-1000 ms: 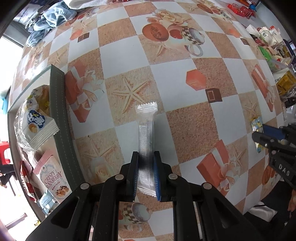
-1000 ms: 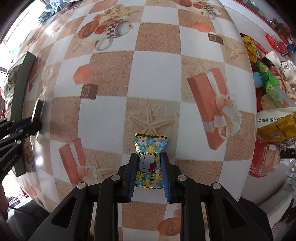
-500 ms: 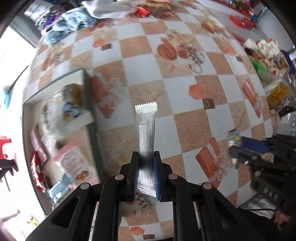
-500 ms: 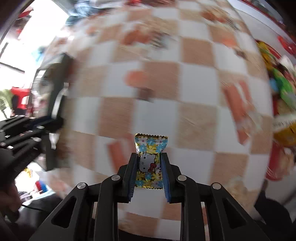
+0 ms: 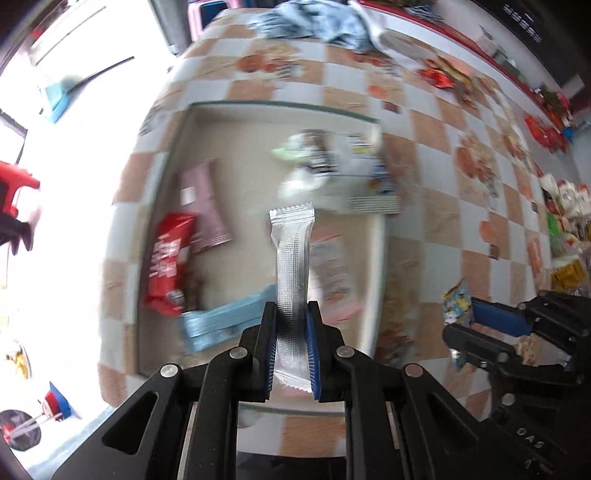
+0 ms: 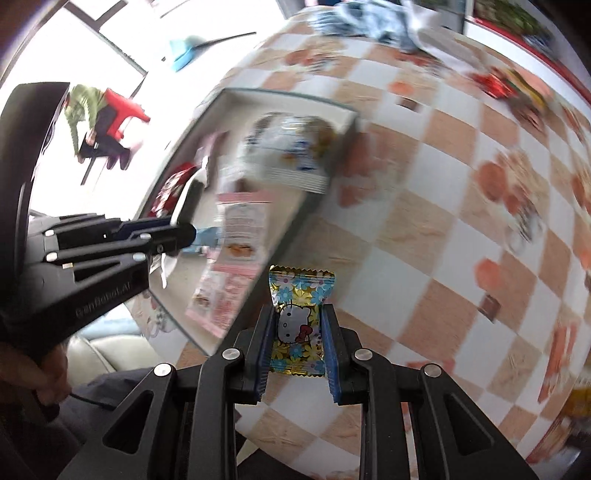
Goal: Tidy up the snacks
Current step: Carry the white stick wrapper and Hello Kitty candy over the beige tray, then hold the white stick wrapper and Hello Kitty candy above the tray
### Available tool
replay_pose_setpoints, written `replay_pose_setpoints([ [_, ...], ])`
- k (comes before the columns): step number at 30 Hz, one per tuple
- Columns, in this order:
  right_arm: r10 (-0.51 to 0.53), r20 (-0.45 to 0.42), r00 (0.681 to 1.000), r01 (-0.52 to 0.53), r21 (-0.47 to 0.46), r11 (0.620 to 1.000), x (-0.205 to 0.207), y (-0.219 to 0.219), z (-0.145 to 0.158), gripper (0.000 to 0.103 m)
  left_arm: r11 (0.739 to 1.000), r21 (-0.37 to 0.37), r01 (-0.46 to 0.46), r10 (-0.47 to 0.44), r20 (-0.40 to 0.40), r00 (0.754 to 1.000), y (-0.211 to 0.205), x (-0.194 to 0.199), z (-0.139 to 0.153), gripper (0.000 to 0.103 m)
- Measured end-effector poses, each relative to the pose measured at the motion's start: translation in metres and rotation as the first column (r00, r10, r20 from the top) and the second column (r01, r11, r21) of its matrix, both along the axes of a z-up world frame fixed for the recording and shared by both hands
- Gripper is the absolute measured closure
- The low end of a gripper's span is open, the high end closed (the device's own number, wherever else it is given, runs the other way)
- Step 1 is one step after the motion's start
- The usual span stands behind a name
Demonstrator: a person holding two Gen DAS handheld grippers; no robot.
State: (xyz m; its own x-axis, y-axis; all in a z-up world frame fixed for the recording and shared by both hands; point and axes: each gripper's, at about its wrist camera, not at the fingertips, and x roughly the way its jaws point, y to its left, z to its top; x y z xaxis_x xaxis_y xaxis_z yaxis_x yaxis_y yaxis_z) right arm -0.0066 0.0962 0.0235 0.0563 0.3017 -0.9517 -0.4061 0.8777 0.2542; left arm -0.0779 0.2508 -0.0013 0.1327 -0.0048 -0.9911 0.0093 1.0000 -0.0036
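My left gripper (image 5: 290,314) is shut on a long silver snack stick (image 5: 291,269) and holds it upright above the open box (image 5: 266,107) of snacks. My right gripper (image 6: 298,314) is shut on a gold Hello Kitty candy packet (image 6: 298,325), held over the table just right of the box (image 6: 288,99). The right gripper with its packet also shows in the left wrist view (image 5: 458,317). The left gripper shows at the left of the right wrist view (image 6: 181,232).
The box holds a red packet (image 5: 166,266), a pink box (image 5: 203,206), blue packets (image 5: 225,325) and a white bag (image 5: 343,177). The checkered tablecloth (image 6: 424,221) spreads to the right. Loose snacks (image 5: 565,206) lie at the far right; cloth (image 5: 314,18) lies at the back.
Both grippers have swung left towards the box, still holding their snacks. The box, at the left edge before, now lies under the left gripper. The view is motion blurred.
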Motion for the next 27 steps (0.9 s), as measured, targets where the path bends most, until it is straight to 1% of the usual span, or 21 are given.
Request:
replay_pose_setpoints([
  [4, 0.066, 0.017, 0.998, -0.066, -0.023, 0.998, 0.000, 0.032, 0.001, 0.077, 0.999, 0.035, -0.013, 0.013, -0.006, 1.000, 0.025, -0.007, -0.003, 0.087],
  [8, 0.105, 0.034, 0.994, -0.104, -0.045, 0.994, 0.002, 0.060, 0.003, 0.077, 0.999, 0.038, -0.004, 0.004, -0.002, 1.000, 0.039, -0.009, -0.003, 0.087],
  [12, 0.122, 0.040, 0.992, -0.120, -0.061, 0.991, 0.001, 0.078, 0.005, 0.077, 0.999, 0.035, 0.019, -0.019, 0.005, 1.000, 0.047, -0.010, -0.003, 0.087],
  [20, 0.104, 0.046, 0.994, -0.100, -0.081, 0.992, 0.000, 0.102, 0.003, 0.077, 0.999, -0.001, 0.049, -0.049, 0.010, 0.999, 0.067, -0.011, -0.003, 0.087],
  [27, 0.076, 0.054, 0.996, -0.071, -0.088, 0.994, 0.005, 0.114, 0.003, 0.077, 0.997, -0.005, 0.073, -0.073, 0.014, 0.997, 0.080, -0.004, -0.003, 0.087],
])
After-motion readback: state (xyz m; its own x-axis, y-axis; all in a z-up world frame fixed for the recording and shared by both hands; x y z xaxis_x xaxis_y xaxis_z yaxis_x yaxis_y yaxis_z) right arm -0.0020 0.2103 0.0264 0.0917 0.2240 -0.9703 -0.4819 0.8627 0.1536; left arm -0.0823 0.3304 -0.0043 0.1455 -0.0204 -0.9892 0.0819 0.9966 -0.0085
